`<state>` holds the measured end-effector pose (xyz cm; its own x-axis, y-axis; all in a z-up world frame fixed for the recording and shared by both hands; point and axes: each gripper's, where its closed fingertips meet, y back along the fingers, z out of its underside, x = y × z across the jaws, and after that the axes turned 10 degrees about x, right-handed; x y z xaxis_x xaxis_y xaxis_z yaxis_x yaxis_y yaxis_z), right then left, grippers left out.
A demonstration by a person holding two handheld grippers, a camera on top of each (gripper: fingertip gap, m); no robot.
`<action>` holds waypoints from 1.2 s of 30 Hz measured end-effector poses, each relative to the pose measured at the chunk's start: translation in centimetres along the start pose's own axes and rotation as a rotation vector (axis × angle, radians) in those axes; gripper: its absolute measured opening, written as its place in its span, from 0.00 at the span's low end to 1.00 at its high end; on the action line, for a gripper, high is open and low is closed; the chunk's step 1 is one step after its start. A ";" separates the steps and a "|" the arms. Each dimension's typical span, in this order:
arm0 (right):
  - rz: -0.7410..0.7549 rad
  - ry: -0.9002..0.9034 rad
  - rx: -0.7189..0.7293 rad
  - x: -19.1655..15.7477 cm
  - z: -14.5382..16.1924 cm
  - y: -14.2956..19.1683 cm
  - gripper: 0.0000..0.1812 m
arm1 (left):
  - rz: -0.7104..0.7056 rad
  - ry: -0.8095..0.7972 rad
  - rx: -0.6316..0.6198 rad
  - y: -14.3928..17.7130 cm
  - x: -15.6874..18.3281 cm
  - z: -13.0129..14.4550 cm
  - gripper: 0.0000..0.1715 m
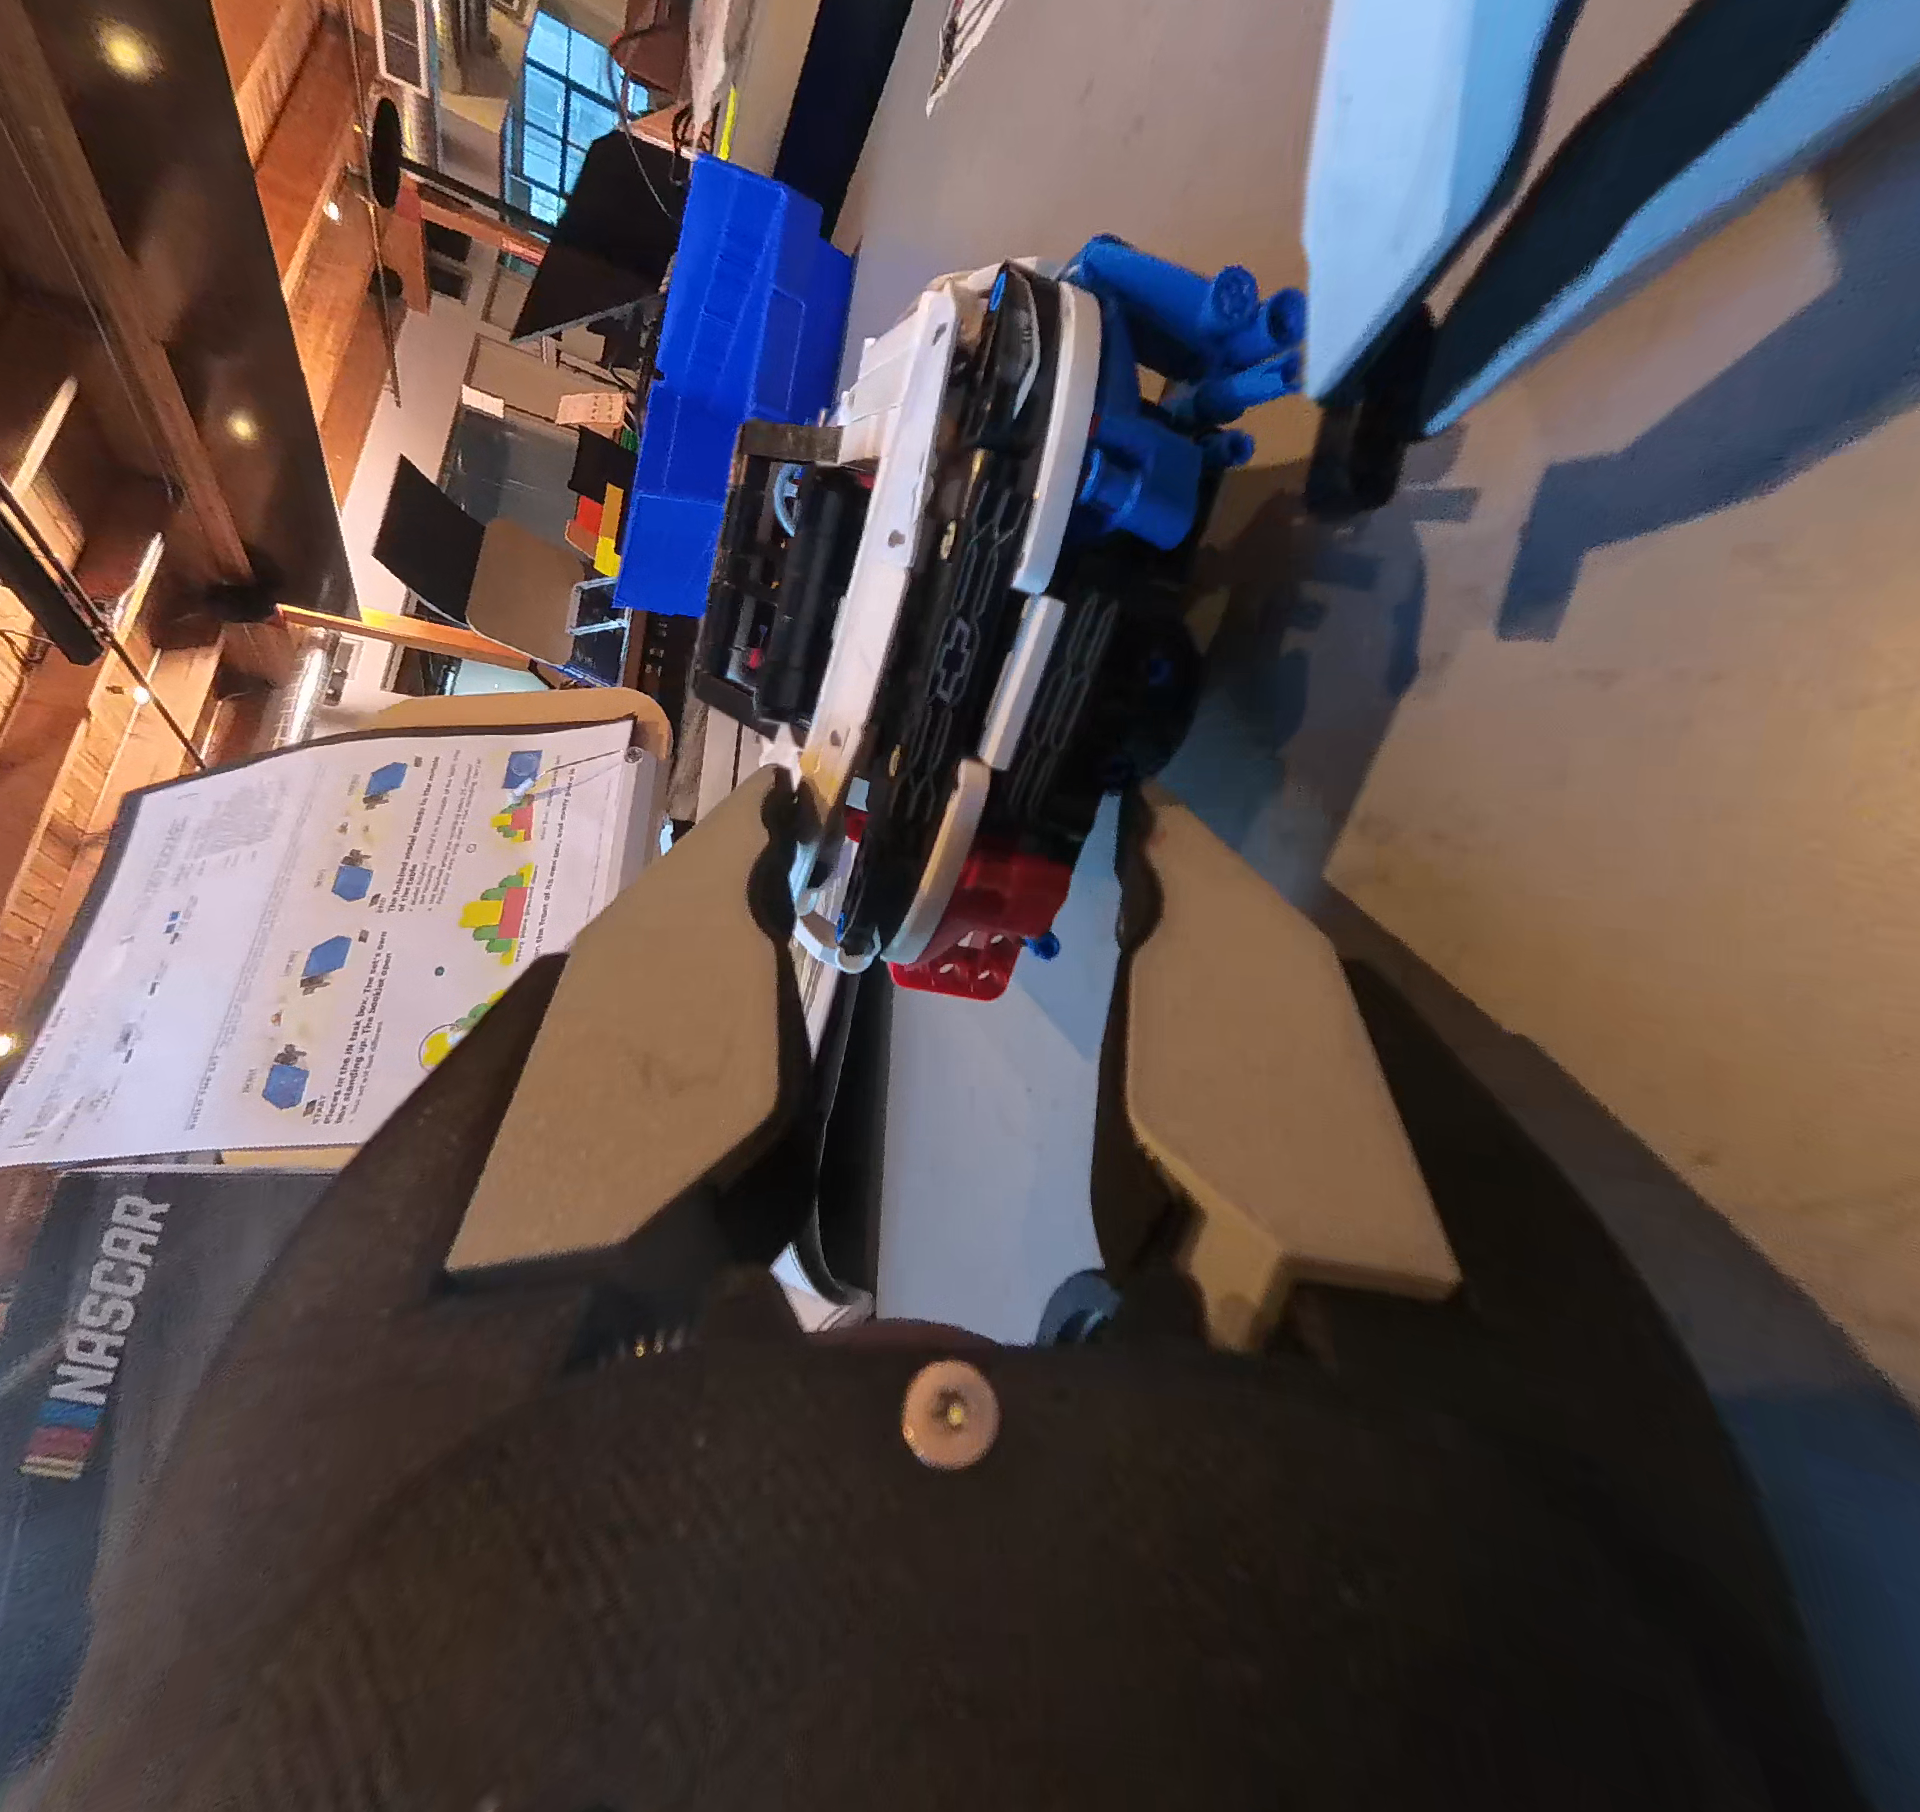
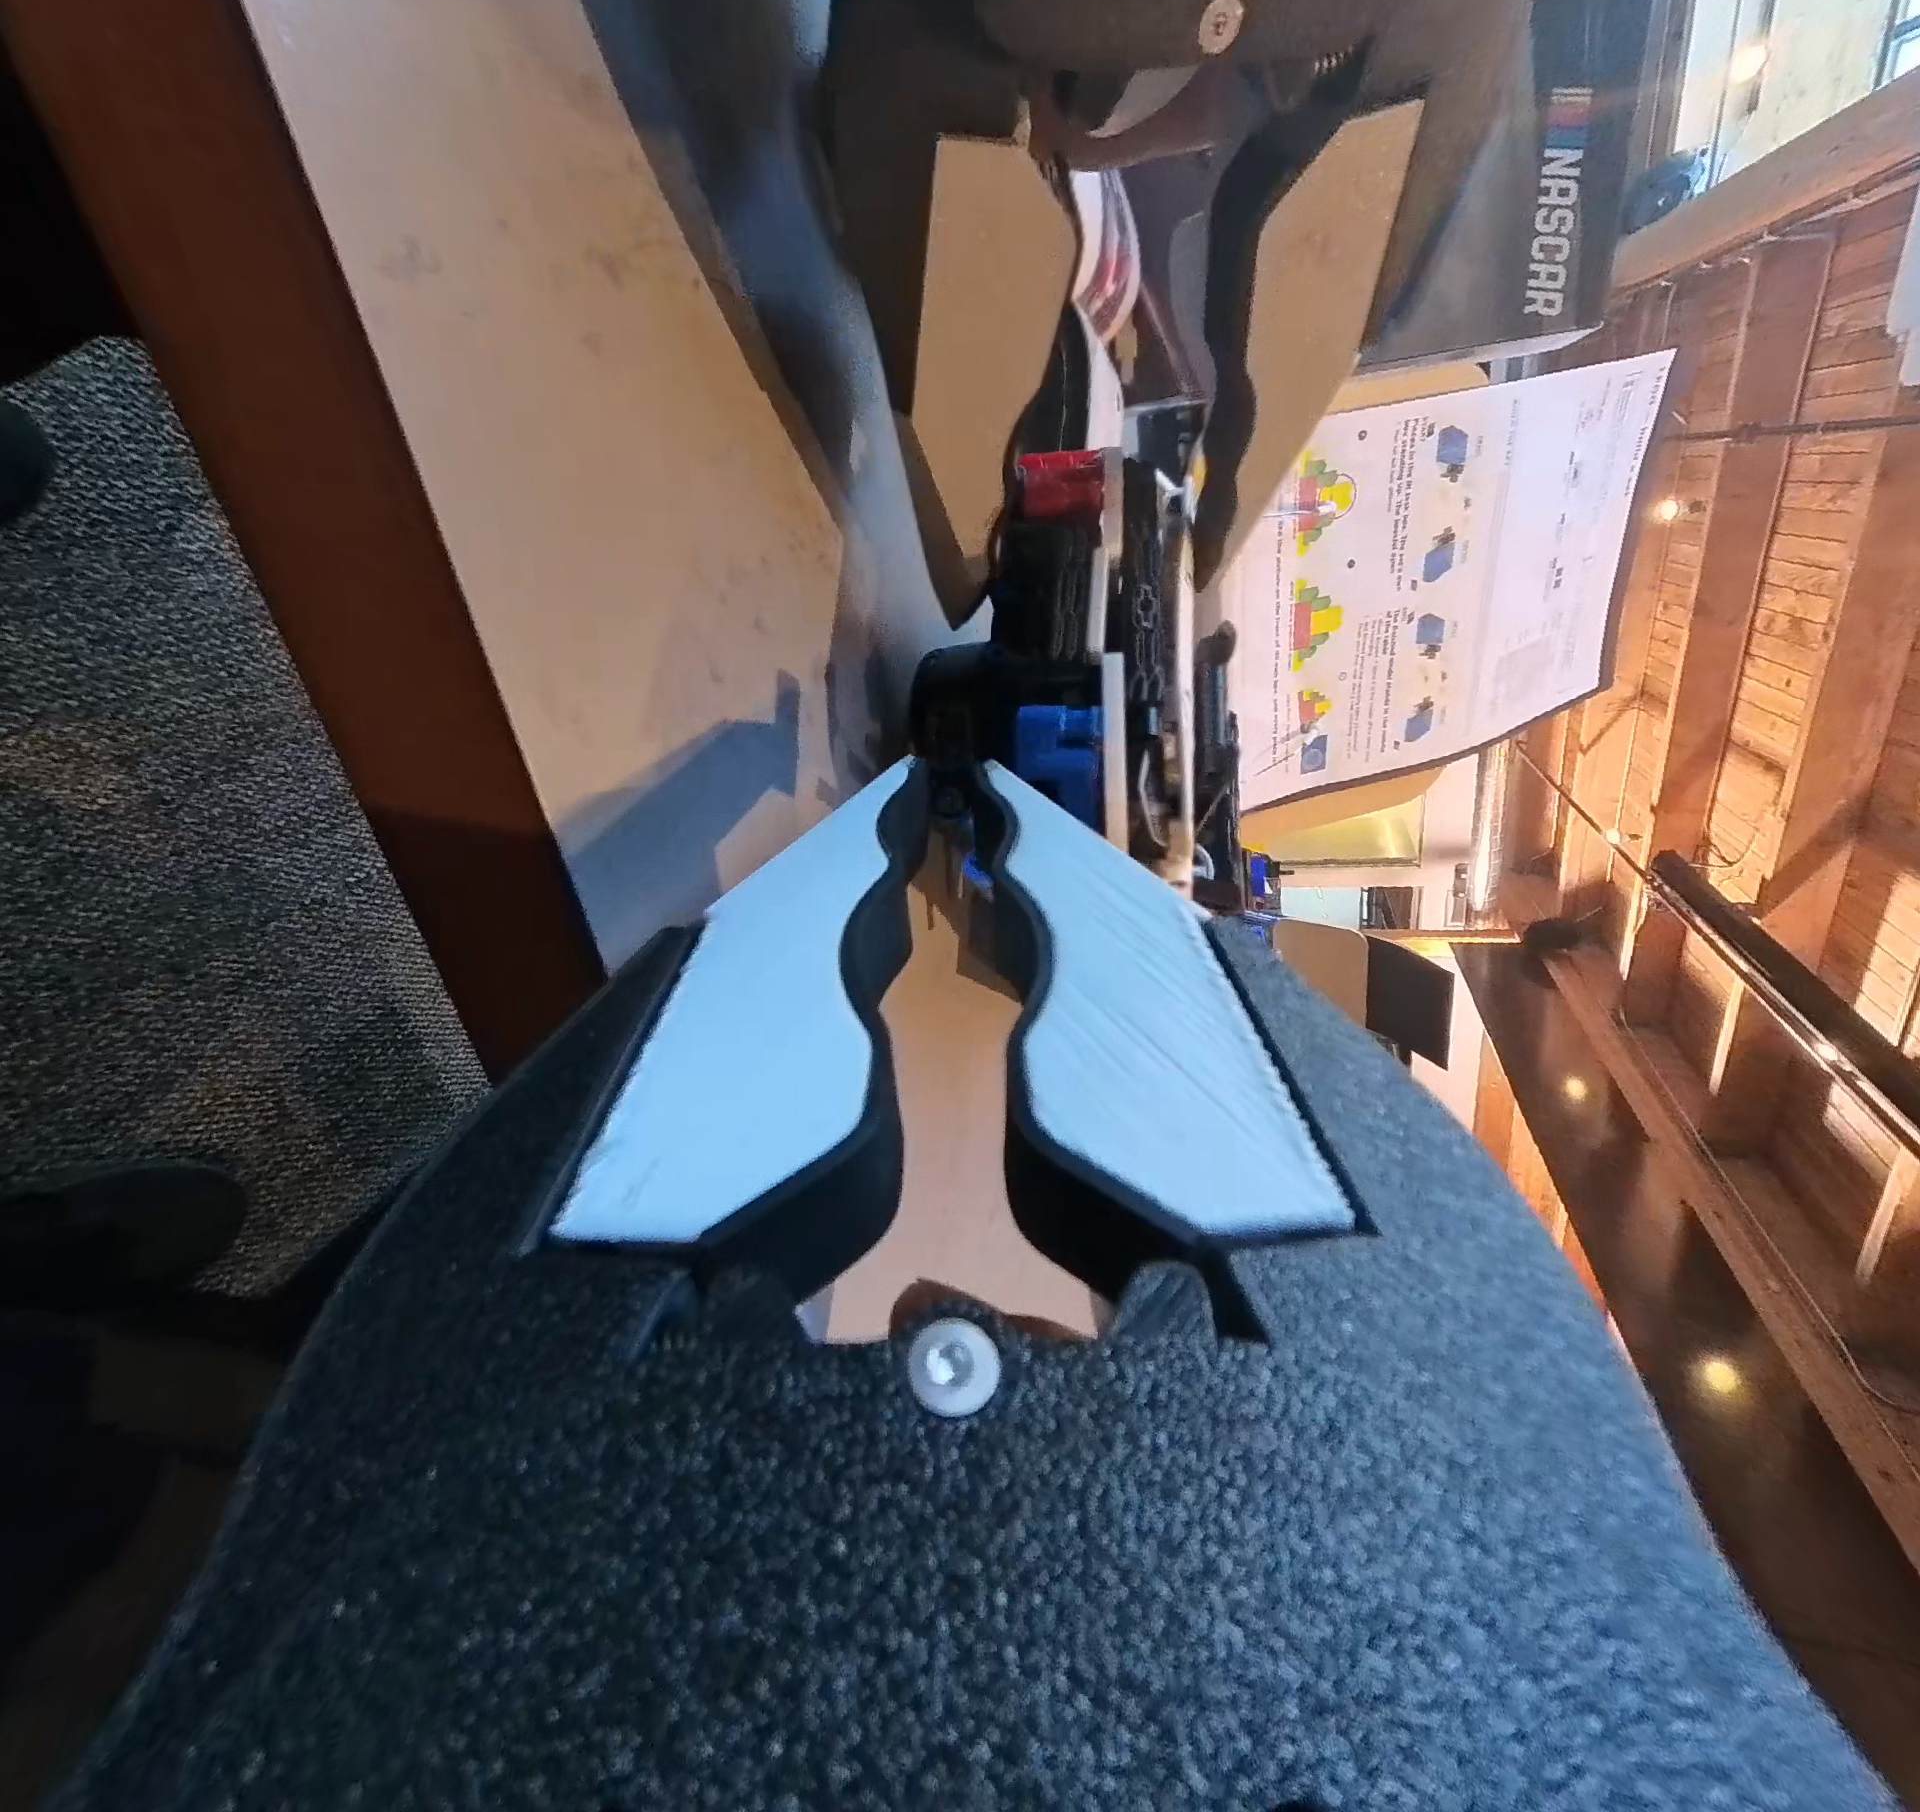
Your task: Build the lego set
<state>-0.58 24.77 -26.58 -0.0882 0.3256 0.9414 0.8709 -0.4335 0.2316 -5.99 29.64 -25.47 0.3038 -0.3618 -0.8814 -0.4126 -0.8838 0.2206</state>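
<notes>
A partly built lego car (image 1: 966, 599), white and black with blue pins at one end and red bricks at the other, is held on its side over the table. My left gripper (image 1: 956, 827), with tan fingers (image 1: 644, 1035), is shut on the car's red and white end. My right gripper (image 1: 1382, 432), with pale blue fingers, meets the car's blue end. In the right wrist view my right gripper (image 2: 951, 770) is nearly closed on a small black part (image 2: 951, 697) of the car (image 2: 1060, 567). The left gripper (image 2: 1081, 599) holds the far end.
A blue bin (image 1: 727, 391) stands behind the car. An instruction sheet (image 1: 312, 931) leans at the back, also in the right wrist view (image 2: 1455, 567), next to a dark box (image 1: 104, 1399). The table (image 1: 1662, 619) has a wooden edge (image 2: 260, 412) with carpet beyond. Some 8 cm of space lies between my two pairs of fingers.
</notes>
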 end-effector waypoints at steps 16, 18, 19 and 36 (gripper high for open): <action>0.057 0.041 -0.107 0.7 0.4 -0.9 0.04 | -0.013 0.057 0.009 0.3 -0.6 0.9 0.36; 0.052 0.030 -0.122 0.6 0.5 -0.9 0.04 | -0.011 0.061 0.005 0.3 -0.5 1.0 0.36; 0.052 0.025 -0.130 0.5 0.5 -1.0 0.04 | -0.011 0.063 0.006 0.3 -0.5 1.0 0.36; 0.099 0.004 -0.158 0.6 -0.1 0.2 0.04 | -0.031 0.146 0.031 0.4 -2.2 0.4 0.36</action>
<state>-0.51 24.77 -25.91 -0.0082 0.2720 0.9623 0.7888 -0.5896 0.1734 -7.19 30.19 -23.56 0.4377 -0.3762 -0.8166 -0.4270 -0.8863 0.1795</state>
